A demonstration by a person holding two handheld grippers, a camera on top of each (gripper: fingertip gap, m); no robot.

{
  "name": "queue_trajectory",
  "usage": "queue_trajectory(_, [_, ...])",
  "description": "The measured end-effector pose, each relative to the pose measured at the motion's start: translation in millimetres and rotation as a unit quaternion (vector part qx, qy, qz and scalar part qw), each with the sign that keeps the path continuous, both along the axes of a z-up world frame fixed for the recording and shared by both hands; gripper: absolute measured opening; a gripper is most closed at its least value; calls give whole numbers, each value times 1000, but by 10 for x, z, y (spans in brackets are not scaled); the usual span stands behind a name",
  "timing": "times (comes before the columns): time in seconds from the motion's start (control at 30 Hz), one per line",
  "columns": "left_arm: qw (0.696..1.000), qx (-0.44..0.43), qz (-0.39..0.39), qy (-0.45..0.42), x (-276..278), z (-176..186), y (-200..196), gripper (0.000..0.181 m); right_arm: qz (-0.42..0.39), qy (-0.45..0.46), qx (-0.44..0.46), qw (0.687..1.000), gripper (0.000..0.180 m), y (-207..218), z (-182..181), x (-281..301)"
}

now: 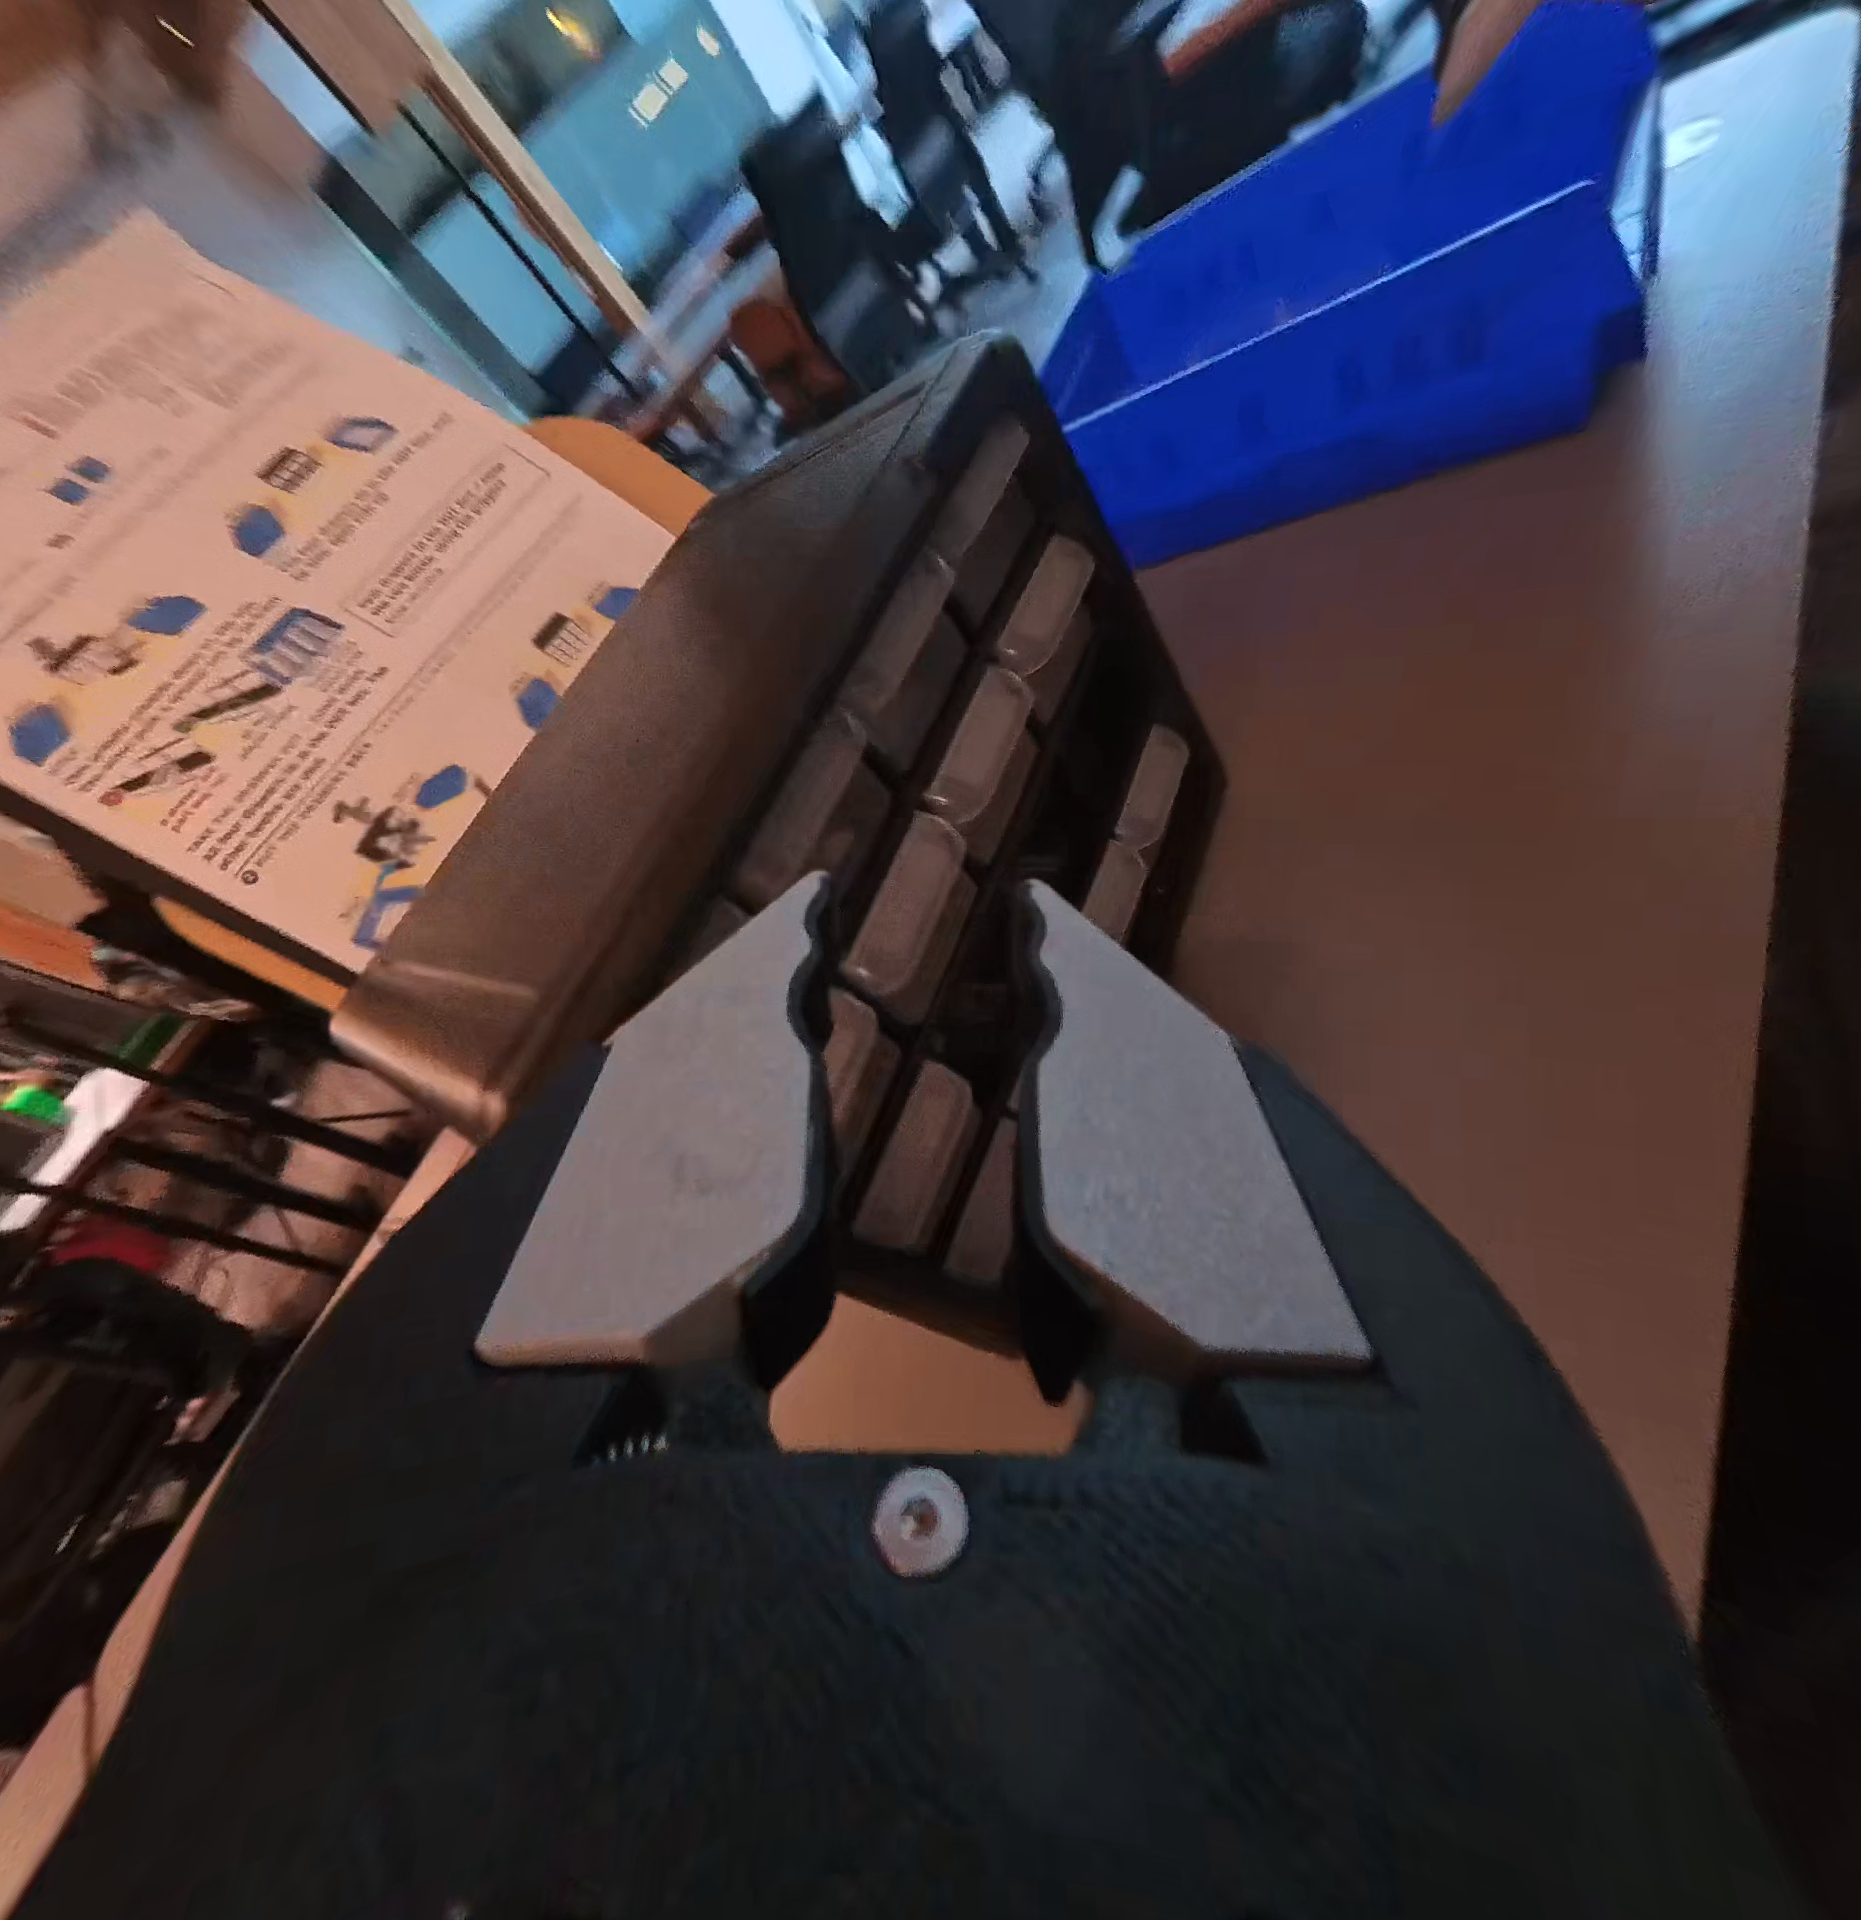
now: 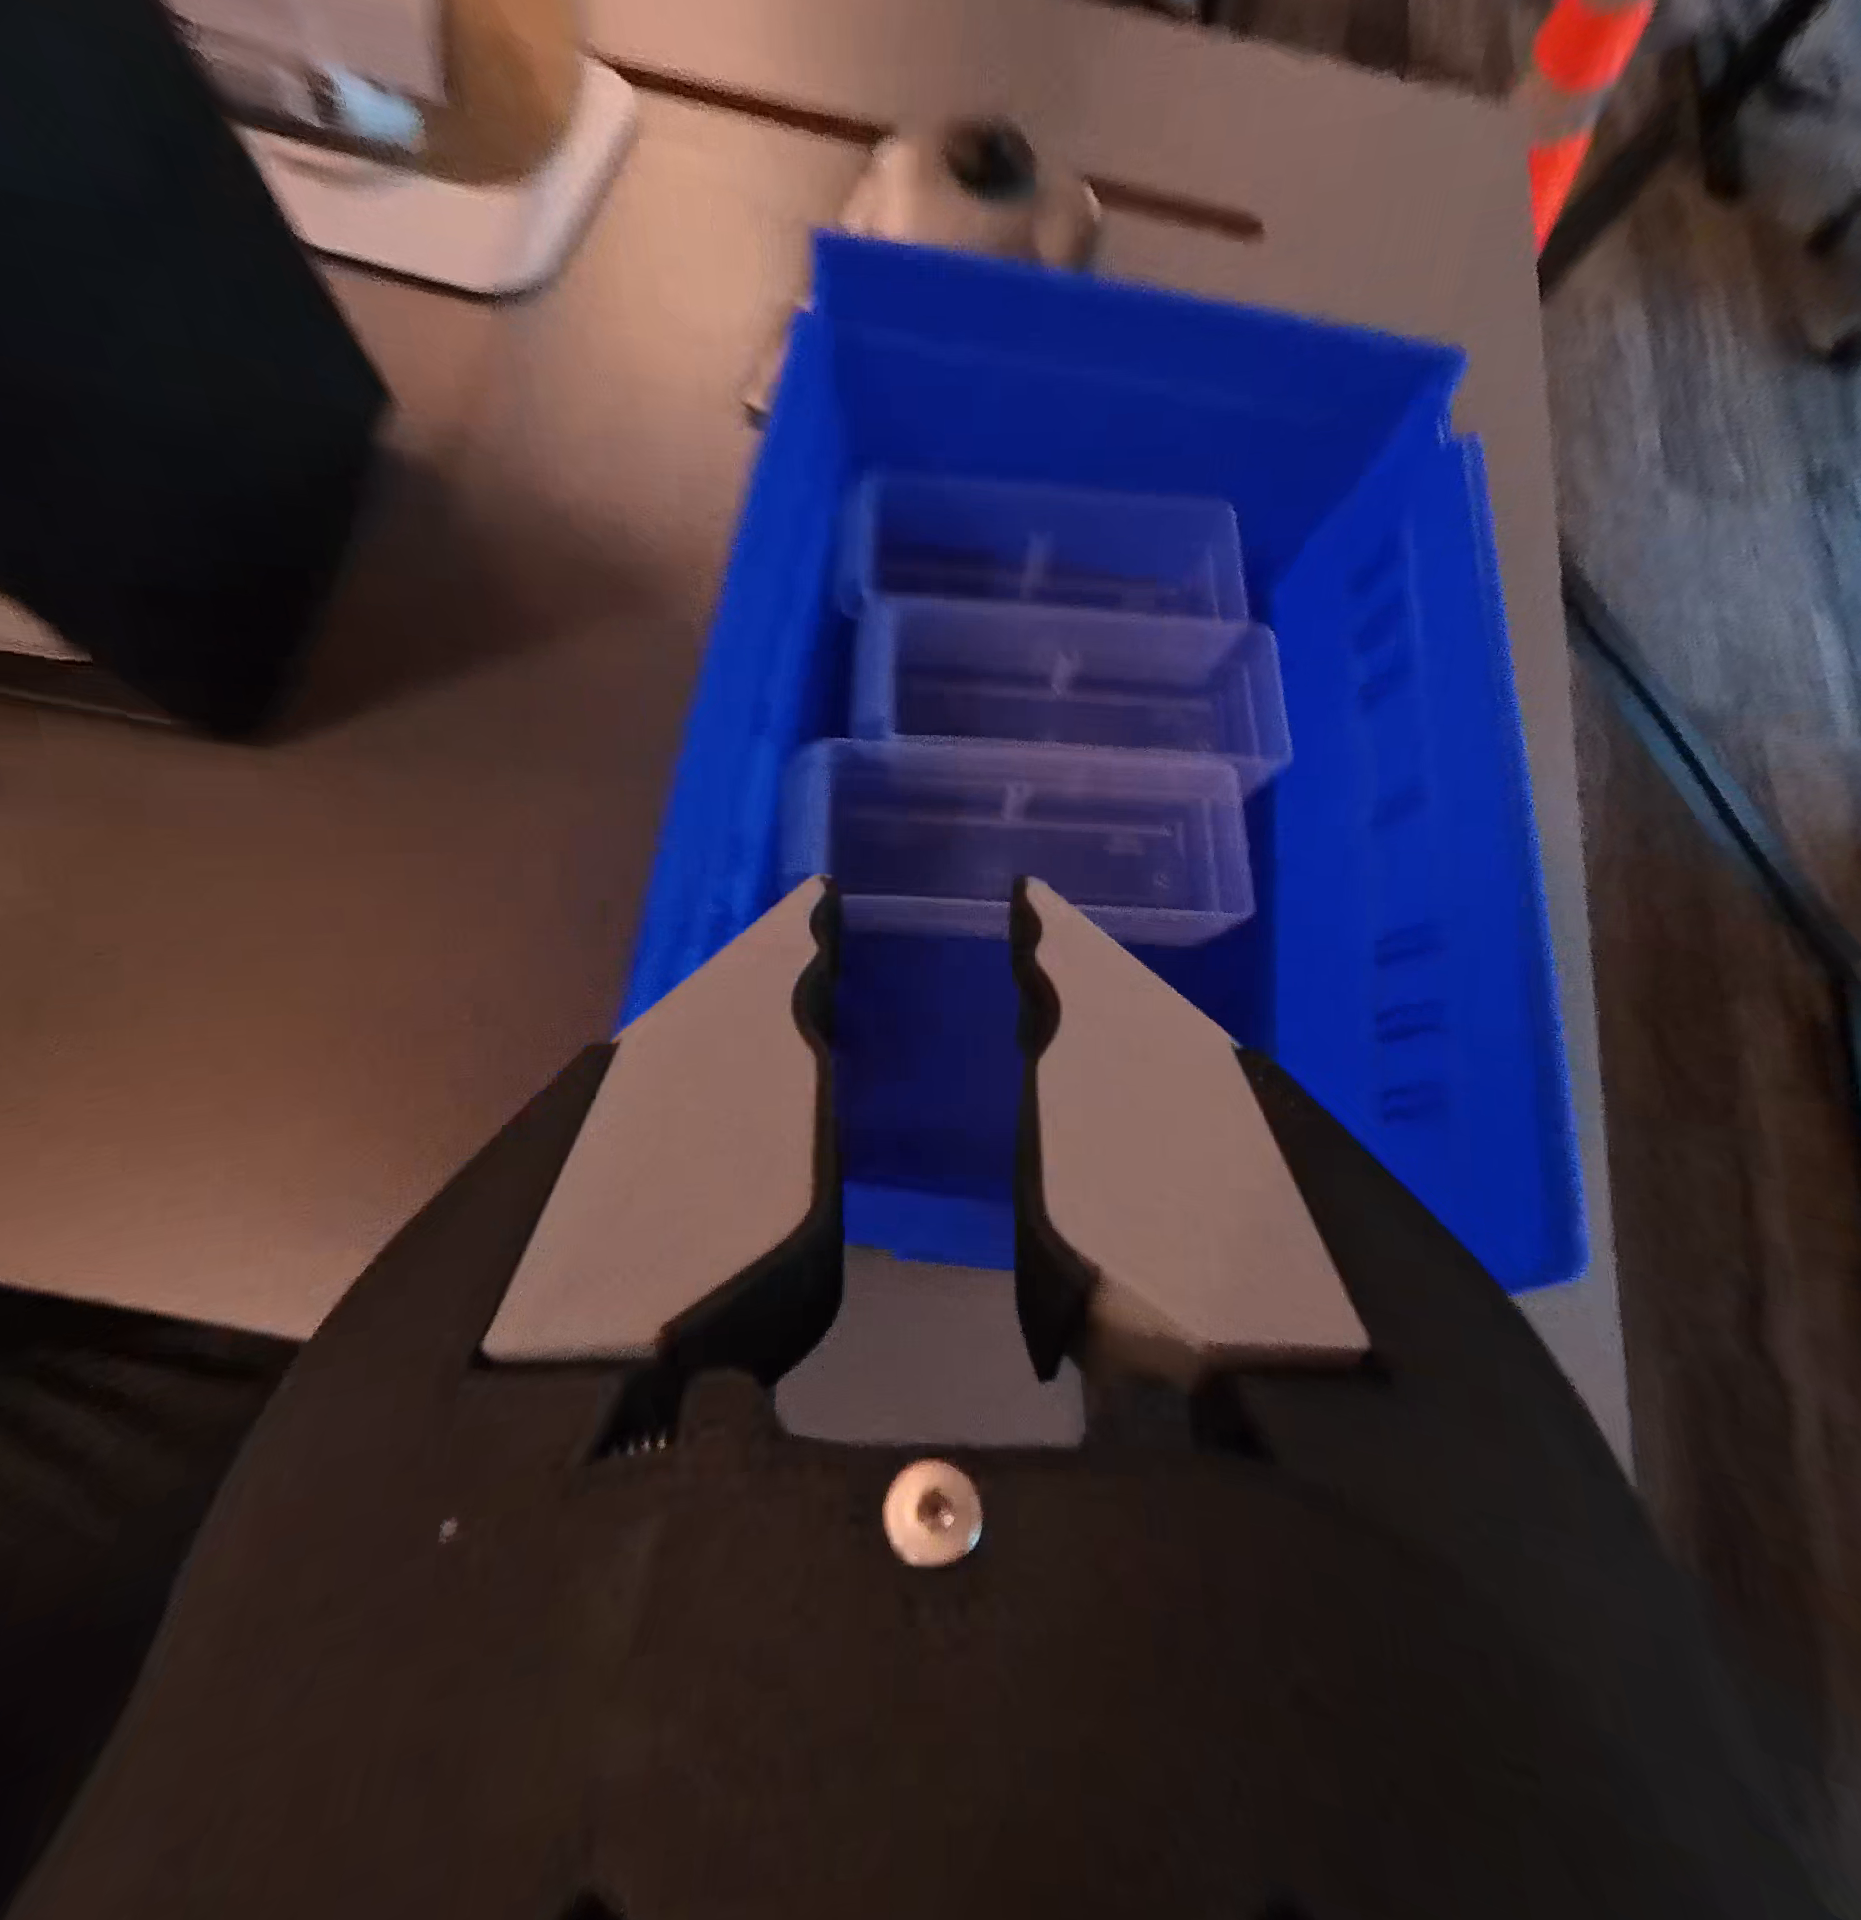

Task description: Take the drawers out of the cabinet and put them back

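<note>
Drawers (image 2: 1051,717), three clear plastic ones, lie in a row inside a blue bin (image 2: 1425,831) at the centre of the right wrist view; that view's right gripper (image 2: 924,894) hangs above the nearest one, jaws parted and holding nothing. Only the left wrist view shows the fronts of the black cabinet (image 1: 614,748) at mid-frame, tilted with the camera, its remaining small drawers (image 1: 905,914) seated in their slots and at least one slot dark. The left gripper (image 1: 926,899) points at those fronts, jaws released. Both cabinet and bin stand on a tan table (image 1: 1477,831). A printed instruction sheet (image 1: 282,582) fills the left wrist view's left; its text is blurred. Blurred chairs and glass partitions fill the top of that view.
</note>
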State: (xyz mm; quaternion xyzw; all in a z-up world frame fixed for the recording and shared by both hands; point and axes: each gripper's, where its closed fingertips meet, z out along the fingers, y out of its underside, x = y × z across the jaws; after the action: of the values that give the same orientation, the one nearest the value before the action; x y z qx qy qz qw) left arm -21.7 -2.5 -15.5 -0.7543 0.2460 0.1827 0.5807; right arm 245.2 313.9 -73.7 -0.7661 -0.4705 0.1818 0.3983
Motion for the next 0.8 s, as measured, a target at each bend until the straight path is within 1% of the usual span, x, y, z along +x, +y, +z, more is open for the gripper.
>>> queue_trajectory(0.1, [996, 50, 47, 48, -10, -307, -131, 34, 52, 17, 21, 998, 29, -391, 116, -181])
queue_trajectory(0.17, [990, 51, 82, 104, -79, -557, -134, 36, 91, 10, 35, 995, 32, -667, 155, -354])
queue_trajectory(0.23, [976, 62, 122, 170, -197, -681, -100, 34, 124, 6, 52, 991, 37, -929, 219, -535])
queue_trajectory(0.33, [945, 70, 167, 271, -377, -797, -13, 31, 176, 37, 63, 982, 37, -1327, 373, -805])
queue_trajectory(0.4, [919, 57, 189, 341, -512, -872, 50, 32, 210, 55, 53, 975, 41, -1571, 444, -928])
queue_trajectory(0.47, [888, 55, 203, 408, -633, -885, 112, 28, 233, 67, 48, 969, 42, -1742, 494, -996])
queue_trajectory(0.5, [877, 47, 206, 432, -689, -913, 145, 27, 240, 71, 49, 967, 42, -1799, 512, -1016])
queue_trajectory(0.57, [860, 59, 197, 468, -695, -913, 196, 24, 247, 70, 50, 965, 42, -1856, 510, -1032])
queue_trajectory(0.63, [841, 65, 191, 502, -675, -911, 214, 13, 249, 68, 49, 965, 43, -1876, 485, -1030])
queue_trajectory(0.67, [835, 63, 193, 511, -679, -922, 213, 13, 251, 69, 46, 964, 43, -1886, 474, -1028])
queue_trajectory(0.7, [833, 72, 197, 512, -675, -892, 201, 6, 253, 72, 43, 964, 43, -1896, 466, -1024])
queue_trajectory(0.73, [839, 65, 194, 505, -679, -895, 192, 6, 254, 76, 40, 963, 43, -1906, 463, -1020])
queue_trajectory(0.8, [861, 58, 190, 469, -654, -886, 167, 6, 257, 81, 33, 962, 42, -1926, 445, -1011])
